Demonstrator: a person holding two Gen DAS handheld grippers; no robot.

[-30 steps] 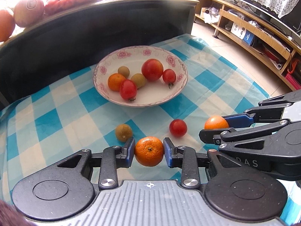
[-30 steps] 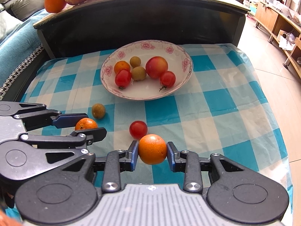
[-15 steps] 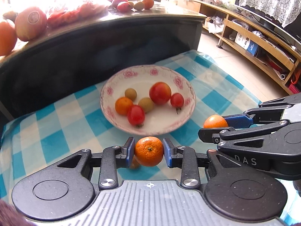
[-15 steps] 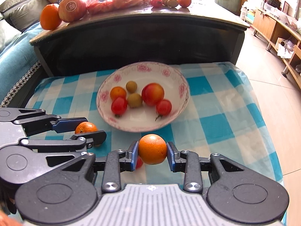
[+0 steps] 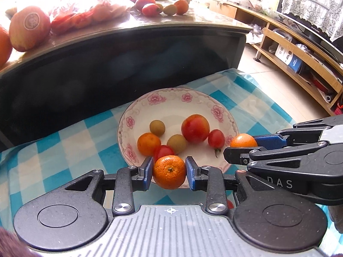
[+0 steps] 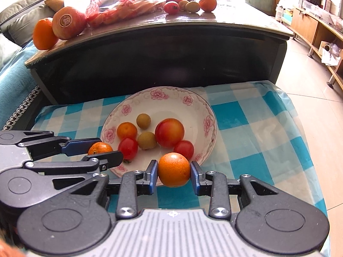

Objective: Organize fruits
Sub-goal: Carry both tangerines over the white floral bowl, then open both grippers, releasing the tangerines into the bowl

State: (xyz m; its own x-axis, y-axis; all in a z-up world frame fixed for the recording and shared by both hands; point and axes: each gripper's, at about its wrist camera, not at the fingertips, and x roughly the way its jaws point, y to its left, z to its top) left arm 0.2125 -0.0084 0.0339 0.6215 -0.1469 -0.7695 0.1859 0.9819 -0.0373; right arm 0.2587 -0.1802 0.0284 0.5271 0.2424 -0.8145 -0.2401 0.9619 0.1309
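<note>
My left gripper [image 5: 169, 172] is shut on a small mandarin [image 5: 169, 171], held over the near rim of a white plate with pink flowers [image 5: 169, 98]. To its right, my right gripper [image 6: 174, 170] is shut on a larger orange [image 6: 174, 169] above the plate's near right rim [image 6: 209, 120]. Each gripper shows side-on in the other's view: the right gripper [image 5: 244, 145] and the left gripper [image 6: 100, 150]. In the plate lie a red-yellow apple [image 5: 195, 128], a mandarin [image 5: 148, 144], two cherry tomatoes [image 5: 216, 137] and two small brown-green fruits [image 5: 157, 127].
The plate rests on a blue-and-white checked cloth [image 6: 246, 115]. Behind it rises a dark coffee table [image 5: 120, 60] carrying more fruit [image 5: 29, 27] and a red bag. A wooden shelf unit [image 5: 300, 64] lines the right wall. A sofa [image 6: 19, 38] stands at the left.
Both grippers have lifted and moved forward with their fruit, from above the cloth to over the plate's near rim. The loose tomato and brown fruit on the cloth are now hidden below them.
</note>
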